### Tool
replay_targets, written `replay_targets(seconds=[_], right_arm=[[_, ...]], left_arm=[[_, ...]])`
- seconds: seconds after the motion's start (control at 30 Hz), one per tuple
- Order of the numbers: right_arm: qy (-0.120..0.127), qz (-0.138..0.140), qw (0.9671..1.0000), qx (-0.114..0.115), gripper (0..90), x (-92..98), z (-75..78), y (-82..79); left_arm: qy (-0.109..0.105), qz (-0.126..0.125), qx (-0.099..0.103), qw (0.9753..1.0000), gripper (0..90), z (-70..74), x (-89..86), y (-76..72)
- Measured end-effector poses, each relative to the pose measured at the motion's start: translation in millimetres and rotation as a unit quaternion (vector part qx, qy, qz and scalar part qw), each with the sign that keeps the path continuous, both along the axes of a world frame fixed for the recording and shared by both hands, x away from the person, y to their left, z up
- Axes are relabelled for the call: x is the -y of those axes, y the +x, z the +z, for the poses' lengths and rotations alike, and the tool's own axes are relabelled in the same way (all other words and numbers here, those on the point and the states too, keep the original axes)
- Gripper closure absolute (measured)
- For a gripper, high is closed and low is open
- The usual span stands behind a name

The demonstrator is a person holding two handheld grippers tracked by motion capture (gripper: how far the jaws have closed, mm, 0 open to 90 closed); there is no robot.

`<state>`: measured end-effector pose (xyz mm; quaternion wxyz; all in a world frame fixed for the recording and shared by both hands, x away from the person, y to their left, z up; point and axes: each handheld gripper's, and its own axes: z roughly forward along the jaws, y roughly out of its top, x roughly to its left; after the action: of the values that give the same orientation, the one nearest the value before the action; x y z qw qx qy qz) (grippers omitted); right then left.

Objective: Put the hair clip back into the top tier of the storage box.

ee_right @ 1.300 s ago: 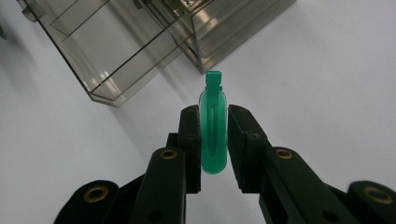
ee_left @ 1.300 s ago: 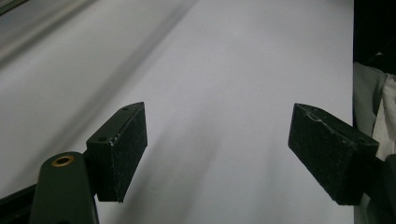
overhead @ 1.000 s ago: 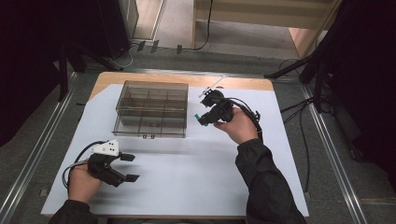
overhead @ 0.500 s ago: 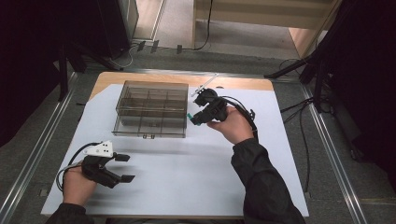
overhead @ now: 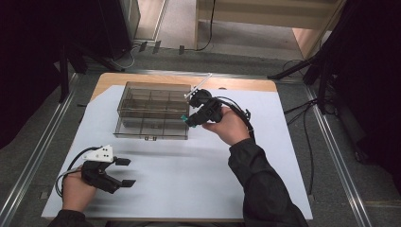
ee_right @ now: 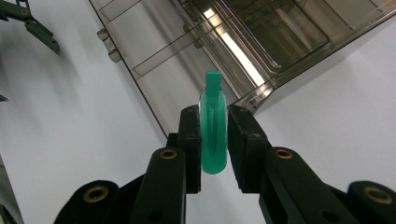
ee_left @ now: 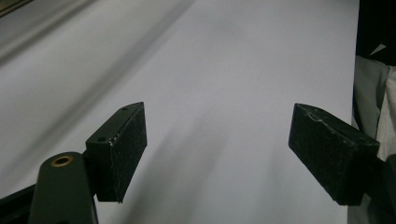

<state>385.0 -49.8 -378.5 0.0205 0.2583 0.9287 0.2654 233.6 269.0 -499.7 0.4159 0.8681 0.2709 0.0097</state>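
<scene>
Black grippers: left gripper (overhead: 118,172) carries grey three-cornered plate; brass-ringed screw holes; black cables trailing; person's dark sleeves (overhead: 265,184).

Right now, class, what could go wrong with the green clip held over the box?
The right gripper pinches the green clip by its narrow sides, so it might twist or slip out. It sits near the corner of the clear box, so a drop could land outside on the white sheet.

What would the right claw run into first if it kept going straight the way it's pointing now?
Probably the clear compartment box. The right claw, shut on a green clip, points at the box's near corner, with the clip's tip leading. How much gap remains is hard to judge.
</scene>
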Motion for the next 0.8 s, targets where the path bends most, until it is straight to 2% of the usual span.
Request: replay_targets(seconds=[0.8], right_arm=[[-0.005,0.024,0.9997,0.000,77.6,-24.1,-7.6,-1.0]], left_arm=[[0.004,0.003,0.001,1.0000,20.4,-0.2,-1.9,-5.1]])
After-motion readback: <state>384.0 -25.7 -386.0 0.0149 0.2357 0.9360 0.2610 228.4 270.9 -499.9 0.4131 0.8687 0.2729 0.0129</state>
